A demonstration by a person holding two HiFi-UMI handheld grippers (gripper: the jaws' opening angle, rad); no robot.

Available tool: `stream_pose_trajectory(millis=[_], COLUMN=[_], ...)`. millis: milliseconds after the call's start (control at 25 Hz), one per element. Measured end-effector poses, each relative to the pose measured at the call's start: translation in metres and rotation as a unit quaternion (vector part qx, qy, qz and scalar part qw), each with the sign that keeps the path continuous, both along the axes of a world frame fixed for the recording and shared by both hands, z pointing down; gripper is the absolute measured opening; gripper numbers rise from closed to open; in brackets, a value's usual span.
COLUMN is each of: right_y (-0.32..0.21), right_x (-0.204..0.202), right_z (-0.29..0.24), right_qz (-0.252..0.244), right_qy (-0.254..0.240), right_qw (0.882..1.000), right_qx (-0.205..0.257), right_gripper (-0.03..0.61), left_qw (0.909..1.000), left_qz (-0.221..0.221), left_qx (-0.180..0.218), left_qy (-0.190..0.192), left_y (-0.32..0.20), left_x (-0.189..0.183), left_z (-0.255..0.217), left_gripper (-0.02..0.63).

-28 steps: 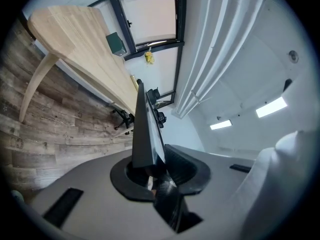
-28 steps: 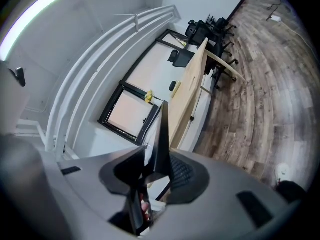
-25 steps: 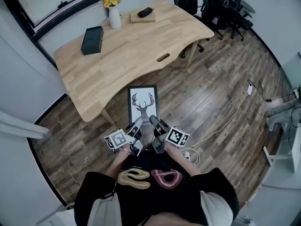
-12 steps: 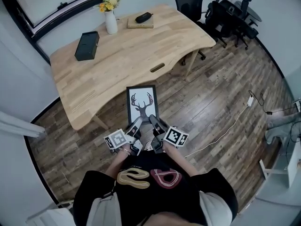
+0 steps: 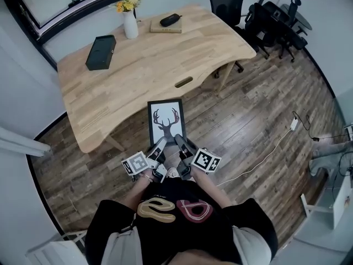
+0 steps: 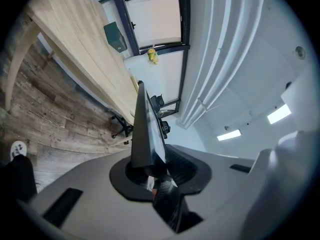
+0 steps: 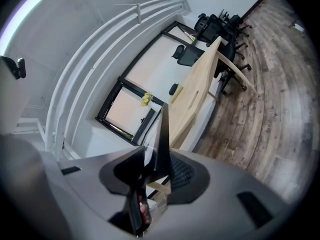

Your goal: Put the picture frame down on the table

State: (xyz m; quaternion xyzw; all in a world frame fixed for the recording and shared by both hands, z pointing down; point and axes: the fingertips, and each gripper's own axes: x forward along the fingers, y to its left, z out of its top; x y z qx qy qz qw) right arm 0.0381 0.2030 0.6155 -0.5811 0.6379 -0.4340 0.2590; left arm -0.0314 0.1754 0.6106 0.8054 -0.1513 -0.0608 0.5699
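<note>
left gripper [image 5: 159,144] and right gripper [image 5: 180,142] clamp the picture frame [image 5: 166,121] by its near edge; it could sag and strike the desk [image 5: 143,65].

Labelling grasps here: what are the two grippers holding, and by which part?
Both hold the picture frame by its near short edge: the left gripper is clamped on that edge's left end, the right gripper on its right end.
</note>
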Motion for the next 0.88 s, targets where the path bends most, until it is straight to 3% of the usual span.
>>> stream_pose_trajectory(millis=[480,880], right_y=[-0.065,-0.164], right_x=[0.040,0.082], right_z=[0.000,-0.015], right_qz=[0.015,0.020], right_qy=[0.006,0.018], right_qw=[1.000,1.000], right_qx=[-0.008,-0.005], right_gripper=[0.137,0.137], left_qw=[0.9997,0.9985], left_qz=[0.026,0.048], left_qx=[0.002,0.027], left_qy=[-0.002,0.001], left_y=[-0.068,-0.169], left_x=[0.042,0.087], left_z=[0.000,-0.016], left_gripper=[0.087,0.091])
